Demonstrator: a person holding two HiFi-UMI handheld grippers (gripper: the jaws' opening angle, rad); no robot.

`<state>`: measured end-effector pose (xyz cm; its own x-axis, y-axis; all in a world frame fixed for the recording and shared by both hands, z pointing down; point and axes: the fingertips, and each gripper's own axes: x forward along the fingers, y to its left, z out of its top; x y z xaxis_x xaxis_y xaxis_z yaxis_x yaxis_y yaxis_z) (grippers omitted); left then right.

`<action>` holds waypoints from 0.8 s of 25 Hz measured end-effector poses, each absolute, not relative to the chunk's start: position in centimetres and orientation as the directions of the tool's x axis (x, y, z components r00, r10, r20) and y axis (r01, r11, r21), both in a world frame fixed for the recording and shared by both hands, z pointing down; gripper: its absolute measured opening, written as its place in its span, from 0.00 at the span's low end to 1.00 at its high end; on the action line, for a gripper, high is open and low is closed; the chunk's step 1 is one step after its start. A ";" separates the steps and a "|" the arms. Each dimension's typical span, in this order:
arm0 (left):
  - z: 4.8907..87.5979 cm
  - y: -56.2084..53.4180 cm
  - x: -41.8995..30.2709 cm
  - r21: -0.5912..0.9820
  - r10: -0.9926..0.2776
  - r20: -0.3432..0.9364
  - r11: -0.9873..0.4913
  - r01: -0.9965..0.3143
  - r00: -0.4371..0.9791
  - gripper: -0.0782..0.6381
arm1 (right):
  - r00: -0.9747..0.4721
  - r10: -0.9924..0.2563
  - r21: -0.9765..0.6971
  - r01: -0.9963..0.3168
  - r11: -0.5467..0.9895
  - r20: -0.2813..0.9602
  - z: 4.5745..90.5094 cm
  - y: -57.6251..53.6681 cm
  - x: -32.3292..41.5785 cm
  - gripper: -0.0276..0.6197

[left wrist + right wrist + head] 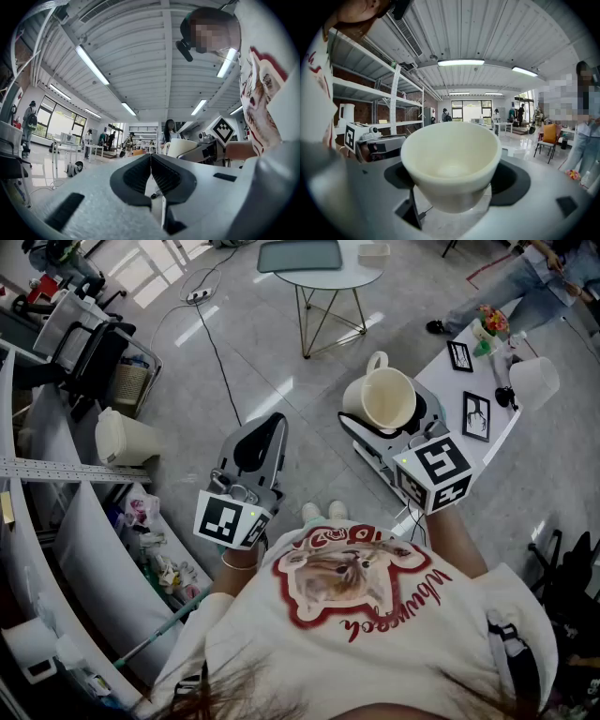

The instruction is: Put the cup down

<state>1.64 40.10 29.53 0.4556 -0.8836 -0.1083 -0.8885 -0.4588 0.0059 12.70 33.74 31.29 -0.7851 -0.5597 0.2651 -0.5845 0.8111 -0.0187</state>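
One cup (pixel 451 159) in right gripper (pixel 453 180), contact hidden | left gripper (pixel 151 172) closed

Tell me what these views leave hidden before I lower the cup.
Handle of the cream round cup: right gripper view, hidden behind the cup's own body.
Pad contact of the right tongs: right gripper view, covered by the cup's wall.
Near part of the white table: head view, covered by cup and tongs.
Small items at the table's far end: head view, too small.
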 end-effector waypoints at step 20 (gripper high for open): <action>29.7 40.4 1.4 0.031 -0.879 -0.115 -0.469 -0.882 0.463 0.13 | -0.757 -0.606 -0.005 -0.626 0.780 0.246 30.9 34.0 12.9 0.71</action>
<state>1.36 40.45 29.66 0.4635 -0.8787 -0.1146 -0.8824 -0.4694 0.0306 12.93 33.96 30.94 -0.7566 -0.6057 0.2464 -0.6259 0.7799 -0.0046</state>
